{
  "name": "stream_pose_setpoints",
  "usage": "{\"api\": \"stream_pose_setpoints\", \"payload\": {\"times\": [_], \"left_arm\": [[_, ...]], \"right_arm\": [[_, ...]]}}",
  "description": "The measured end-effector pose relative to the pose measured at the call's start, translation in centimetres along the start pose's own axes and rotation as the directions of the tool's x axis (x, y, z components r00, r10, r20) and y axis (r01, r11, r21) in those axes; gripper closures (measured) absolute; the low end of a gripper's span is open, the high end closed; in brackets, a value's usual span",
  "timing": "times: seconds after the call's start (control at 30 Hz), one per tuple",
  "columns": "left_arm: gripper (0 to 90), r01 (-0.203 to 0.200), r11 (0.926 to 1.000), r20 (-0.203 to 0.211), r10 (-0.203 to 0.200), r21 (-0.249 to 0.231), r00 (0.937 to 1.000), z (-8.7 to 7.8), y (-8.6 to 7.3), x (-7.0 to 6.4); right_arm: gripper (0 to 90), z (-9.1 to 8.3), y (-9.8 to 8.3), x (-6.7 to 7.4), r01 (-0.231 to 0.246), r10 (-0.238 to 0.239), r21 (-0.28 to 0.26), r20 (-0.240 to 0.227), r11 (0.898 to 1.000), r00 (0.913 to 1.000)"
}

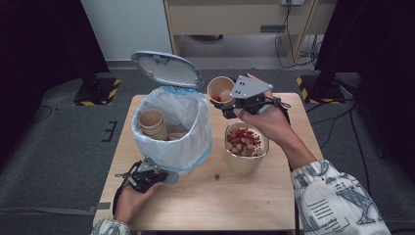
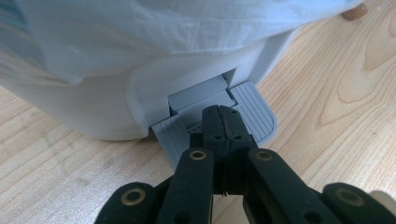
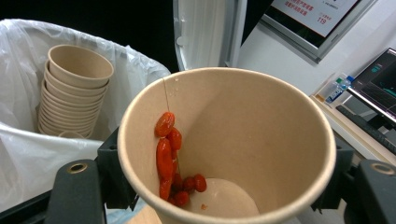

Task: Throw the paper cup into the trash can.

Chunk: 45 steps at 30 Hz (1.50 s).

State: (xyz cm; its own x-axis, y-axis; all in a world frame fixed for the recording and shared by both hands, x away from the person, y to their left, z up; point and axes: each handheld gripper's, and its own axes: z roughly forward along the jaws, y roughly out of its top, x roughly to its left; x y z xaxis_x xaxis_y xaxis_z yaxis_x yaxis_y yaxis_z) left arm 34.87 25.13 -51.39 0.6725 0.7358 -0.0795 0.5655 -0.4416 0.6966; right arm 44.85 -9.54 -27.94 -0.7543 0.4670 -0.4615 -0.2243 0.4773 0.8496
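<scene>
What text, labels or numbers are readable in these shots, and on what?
"119": red number on the white sign at the top of the right gripper view; the lines above it are too small to read.
Monitor at that view's right edge: figures on screen, blurred, unreadable.
Small bottle beside it: label too small to read.
Paper cup, bin liner, pedal: no print visible.

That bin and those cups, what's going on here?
A person works two hand-held grippers at a wooden table. The left gripper, jaws shut, presses the pedal of a lined bin, whose lid stands open. A stack of paper cups already lies inside. The right gripper is shut on a cup with red berries stuck inside, beside the bin. Another cup of berries stands on the table.
</scene>
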Motion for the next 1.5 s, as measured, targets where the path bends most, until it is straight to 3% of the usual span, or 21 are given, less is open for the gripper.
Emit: {"api": "stream_pose_setpoints", "payload": {"times": [0.87, 1.5], "left_arm": [[90.0, 0.000, 1.0000, 0.001, 0.000, 0.000, 1.0000, 0.0, 0.0, 0.0], [90.0, 0.000, 1.0000, 0.001, 0.000, 0.000, 1.0000, 0.0, 0.0, 0.0]], "right_arm": [[27.8, 2.1, 1.8, 1.2, -0.066, 0.064, -0.047, -0.056, 0.997, 0.9964], [27.5, 4.4, 2.8, 2.4, -0.112, 0.105, -0.063, -0.103, 0.992, 0.9891]]}}
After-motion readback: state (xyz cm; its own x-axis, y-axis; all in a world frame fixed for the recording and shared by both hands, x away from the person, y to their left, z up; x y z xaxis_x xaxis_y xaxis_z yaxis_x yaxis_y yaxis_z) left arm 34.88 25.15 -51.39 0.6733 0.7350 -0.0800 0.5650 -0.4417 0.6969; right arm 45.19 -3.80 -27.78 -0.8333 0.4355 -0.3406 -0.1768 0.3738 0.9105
